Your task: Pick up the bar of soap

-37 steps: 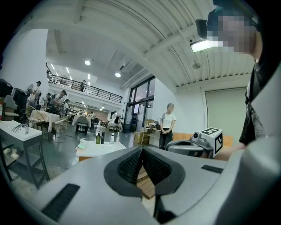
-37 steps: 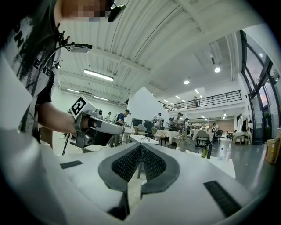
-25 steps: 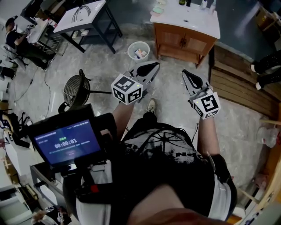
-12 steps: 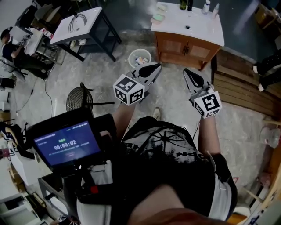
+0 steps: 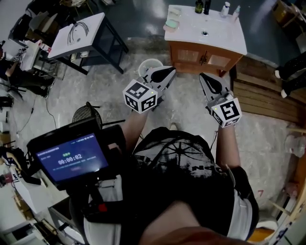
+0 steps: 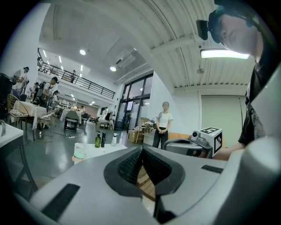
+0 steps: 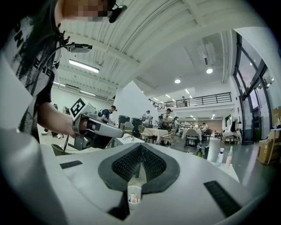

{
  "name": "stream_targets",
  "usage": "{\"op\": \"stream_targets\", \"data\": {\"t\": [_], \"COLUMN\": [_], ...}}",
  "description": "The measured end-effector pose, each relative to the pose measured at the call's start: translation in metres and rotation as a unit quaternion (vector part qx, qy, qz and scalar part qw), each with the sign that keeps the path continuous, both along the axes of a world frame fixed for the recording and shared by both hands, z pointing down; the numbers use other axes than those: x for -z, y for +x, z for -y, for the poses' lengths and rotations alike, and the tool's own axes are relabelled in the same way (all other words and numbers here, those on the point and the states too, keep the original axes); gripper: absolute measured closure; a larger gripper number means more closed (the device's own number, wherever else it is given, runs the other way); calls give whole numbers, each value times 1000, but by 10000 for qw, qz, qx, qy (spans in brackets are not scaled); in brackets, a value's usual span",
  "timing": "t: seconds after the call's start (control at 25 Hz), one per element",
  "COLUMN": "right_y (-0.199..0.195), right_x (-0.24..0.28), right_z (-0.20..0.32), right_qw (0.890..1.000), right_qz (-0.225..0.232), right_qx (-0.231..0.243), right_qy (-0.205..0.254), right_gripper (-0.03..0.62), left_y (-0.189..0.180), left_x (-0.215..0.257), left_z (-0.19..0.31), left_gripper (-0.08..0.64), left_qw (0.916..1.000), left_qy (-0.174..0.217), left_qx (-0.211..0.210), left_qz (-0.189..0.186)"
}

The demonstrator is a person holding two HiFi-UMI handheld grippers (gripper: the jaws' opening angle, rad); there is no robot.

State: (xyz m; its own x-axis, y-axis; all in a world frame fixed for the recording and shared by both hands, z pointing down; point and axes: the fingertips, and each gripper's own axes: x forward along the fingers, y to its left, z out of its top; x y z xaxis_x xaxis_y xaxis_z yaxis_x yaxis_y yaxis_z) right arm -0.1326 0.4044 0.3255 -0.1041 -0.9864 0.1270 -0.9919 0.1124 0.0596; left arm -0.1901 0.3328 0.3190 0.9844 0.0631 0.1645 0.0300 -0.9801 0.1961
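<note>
Both grippers are held out in front of the person, side by side and apart, pointing toward a wooden vanity cabinet (image 5: 203, 55) with a white top; neither reaches it. The left gripper (image 5: 166, 73) has its jaws pressed together with nothing between them – its own view shows the ribbed pads (image 6: 131, 165) meeting in a closed seam; the right gripper (image 5: 204, 79) is likewise fully closed and empty, its pads (image 7: 127, 163) meeting along one line.

The bar of soap (image 5: 170, 23) – a pale green piece – lies at the left end of the cabinet's white top, well ahead of both grippers and nearer the left one; a second, paler piece (image 5: 175, 10) sits just behind it, and whether that is soap too I cannot tell. In the left gripper view the bar shows as a green patch (image 6: 79, 152) on the counter, to the left of the closed jaws.

Farther along the top stand two dark bottles (image 5: 202, 5) and two pale spray bottles (image 5: 229, 9); a small drain hole (image 5: 204, 33) marks the middle of the top. A white bin (image 5: 146, 64) stands on the floor beside the cabinet, partly behind the left gripper; a black wire chair (image 5: 86, 115) stands to the left; a white table (image 5: 76, 28) with cables on it stands beyond that. A dark screen (image 5: 71, 155) is mounted at the person's chest; wooden boards (image 5: 260, 95) cover the floor to the right of the cabinet.
</note>
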Motion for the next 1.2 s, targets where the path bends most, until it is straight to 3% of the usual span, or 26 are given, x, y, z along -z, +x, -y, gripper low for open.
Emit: {"op": "stream_targets", "data": {"t": [0.84,1.2], "right_y": [33,86], "right_x": [-23,-40], "right_z": [73,125], "right_qw": [9997,9995], "right_qz": [5,43], "right_qx": [15,214], "right_qy": [-258,-233], "right_gripper": [577,577], "left_y": [37,85], "left_x": [-28,-45], "left_z": [76,126], "left_gripper": [548,549], "left_qw": [9996,9991], "left_qy": [-277,-377], "left_qx": [-23,166], "left_qz": [22,44]}}
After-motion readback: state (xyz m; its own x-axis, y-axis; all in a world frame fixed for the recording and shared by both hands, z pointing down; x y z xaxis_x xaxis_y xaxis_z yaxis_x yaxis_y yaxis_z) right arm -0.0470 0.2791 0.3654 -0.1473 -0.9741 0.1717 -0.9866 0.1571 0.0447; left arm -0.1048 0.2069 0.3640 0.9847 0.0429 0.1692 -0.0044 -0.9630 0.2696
